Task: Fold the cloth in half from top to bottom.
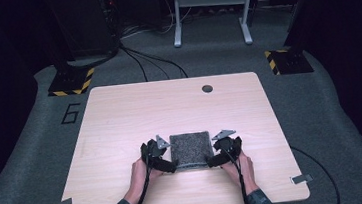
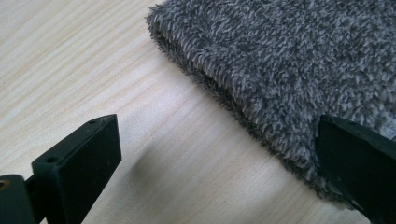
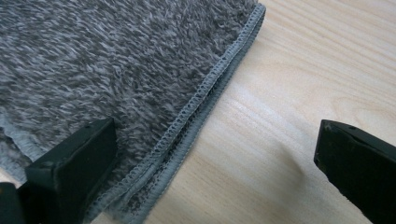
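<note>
Where it lies flat, the folded towel (image 1: 190,149) sits square to the table (image 1: 120,118).

Lab-like recording room: hazard-striped stand bases (image 1: 72,81), floor cables (image 1: 152,59), numbered carpet (image 1: 71,113).

Overhead view; close views sharing towel (image 1: 191,148)

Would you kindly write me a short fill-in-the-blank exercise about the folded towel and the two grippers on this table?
1. The grey towel lies folded on a wooden ____.
2. The jaws of the left gripper stand ____, with nothing pinched.
3. The right gripper sits at the towel's near ____ corner in the high view.
4. The stitched hem shows in the ____ gripper view.

Missing words: table; open; right; right
</note>
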The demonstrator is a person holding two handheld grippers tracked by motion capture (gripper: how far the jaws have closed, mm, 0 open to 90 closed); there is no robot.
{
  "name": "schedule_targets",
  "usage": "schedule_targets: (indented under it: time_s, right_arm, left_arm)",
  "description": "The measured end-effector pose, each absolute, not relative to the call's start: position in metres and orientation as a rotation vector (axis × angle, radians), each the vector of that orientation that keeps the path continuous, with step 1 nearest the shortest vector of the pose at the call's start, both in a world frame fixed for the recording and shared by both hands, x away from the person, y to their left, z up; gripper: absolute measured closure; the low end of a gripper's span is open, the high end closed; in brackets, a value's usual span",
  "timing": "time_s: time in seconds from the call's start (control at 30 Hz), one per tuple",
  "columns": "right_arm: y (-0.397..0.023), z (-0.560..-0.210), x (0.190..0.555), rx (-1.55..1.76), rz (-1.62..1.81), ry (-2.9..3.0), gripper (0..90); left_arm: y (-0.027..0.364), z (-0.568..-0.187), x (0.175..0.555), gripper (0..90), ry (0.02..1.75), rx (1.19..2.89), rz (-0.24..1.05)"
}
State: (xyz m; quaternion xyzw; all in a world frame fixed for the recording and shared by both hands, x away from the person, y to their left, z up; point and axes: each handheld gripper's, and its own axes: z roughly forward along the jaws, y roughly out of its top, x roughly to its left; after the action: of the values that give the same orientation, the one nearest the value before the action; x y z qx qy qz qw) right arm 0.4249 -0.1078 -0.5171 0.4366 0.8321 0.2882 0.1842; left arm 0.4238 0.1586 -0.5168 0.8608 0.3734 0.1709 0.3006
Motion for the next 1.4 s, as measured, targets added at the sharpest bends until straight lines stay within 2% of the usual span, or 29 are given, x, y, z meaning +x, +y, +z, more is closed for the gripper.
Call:
schedule_targets:
  time_s: [0.43, 0.87, 1.2, 1.4]
  right_arm:
    - [-0.105, -0.516, 0.439, 1.222, 0.787, 2.363, 0.0]
    - [-0.111, -0.512, 0.435, 1.235, 0.871, 2.35, 0.0]
    - [-0.149, -0.492, 0.407, 1.267, 1.001, 2.269, 0.0]
    - [-0.187, -0.496, 0.387, 1.314, 0.983, 2.188, 0.0]
  left_arm:
    - [0.161, -0.517, 0.436, 0.6, 0.995, 2.286, 0.431]
    - [0.17, -0.51, 0.434, 0.1, 1.003, 2.251, 0.406]
    - [0.221, -0.49, 0.408, 0.2, 1.063, 2.158, 0.461]
    - [0.257, -0.496, 0.389, 0.2, 1.134, 2.13, 0.484]
